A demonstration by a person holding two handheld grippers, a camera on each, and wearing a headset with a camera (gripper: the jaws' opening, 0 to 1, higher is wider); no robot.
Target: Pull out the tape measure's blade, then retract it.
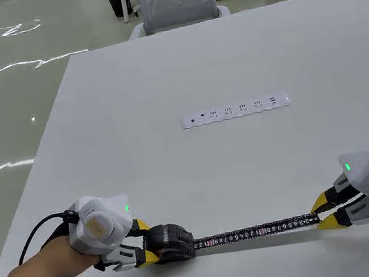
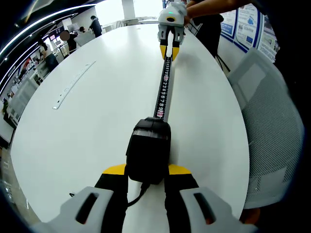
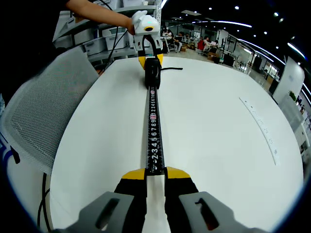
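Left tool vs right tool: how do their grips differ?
The left tool holds the black tape measure case; the right tool holds the free end of the blade. The left tool's jaws stand wide around the case; the right tool's jaws sit narrow on the thin blade. Shared: yellow tips, both low over the white table, facing each other along the stretched blade.

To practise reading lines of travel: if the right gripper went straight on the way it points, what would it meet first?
Running along the extended blade it pinches, the right gripper would likely meet the tape measure's black case first, held by the left gripper. The white table between looks free.
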